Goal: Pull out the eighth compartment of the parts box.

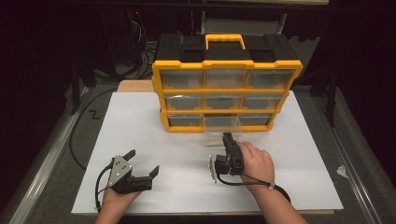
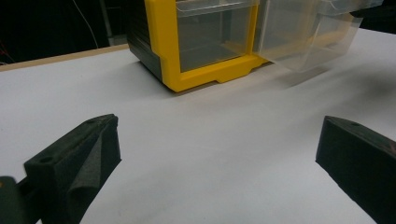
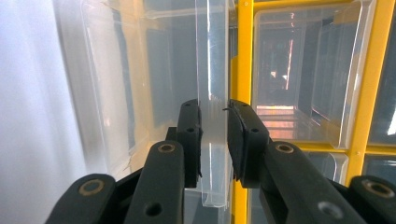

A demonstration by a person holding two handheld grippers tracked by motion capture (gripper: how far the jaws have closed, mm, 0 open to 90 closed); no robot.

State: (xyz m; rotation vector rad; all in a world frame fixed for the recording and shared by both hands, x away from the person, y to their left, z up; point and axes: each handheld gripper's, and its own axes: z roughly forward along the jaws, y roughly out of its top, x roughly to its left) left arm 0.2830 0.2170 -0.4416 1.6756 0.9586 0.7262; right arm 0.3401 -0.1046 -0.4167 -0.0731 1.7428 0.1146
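A yellow and black organizer (image 1: 226, 88) with clear drawers stands at the back of the white board (image 1: 140, 121). Its bottom middle drawer (image 1: 223, 126) is pulled partway out toward me. My right gripper (image 1: 229, 138) reaches into the drawer's front from below in the high view. In the right gripper view, the right gripper (image 3: 214, 109) is shut on the drawer's clear front wall (image 3: 212, 56), one pad on each side. My left gripper (image 1: 143, 161) rests open near the front left of the board. The left gripper (image 2: 219, 135) faces the organizer's corner (image 2: 163, 51) and the pulled drawer (image 2: 303, 37), with nothing between its jaws.
The other clear drawers (image 1: 182, 80) sit closed in the yellow frame. A yellow carry handle (image 1: 225, 38) tops the organizer. Black cables (image 1: 77, 140) run along the left side of the board. A small white scrap (image 1: 342, 171) lies on the floor at the right.
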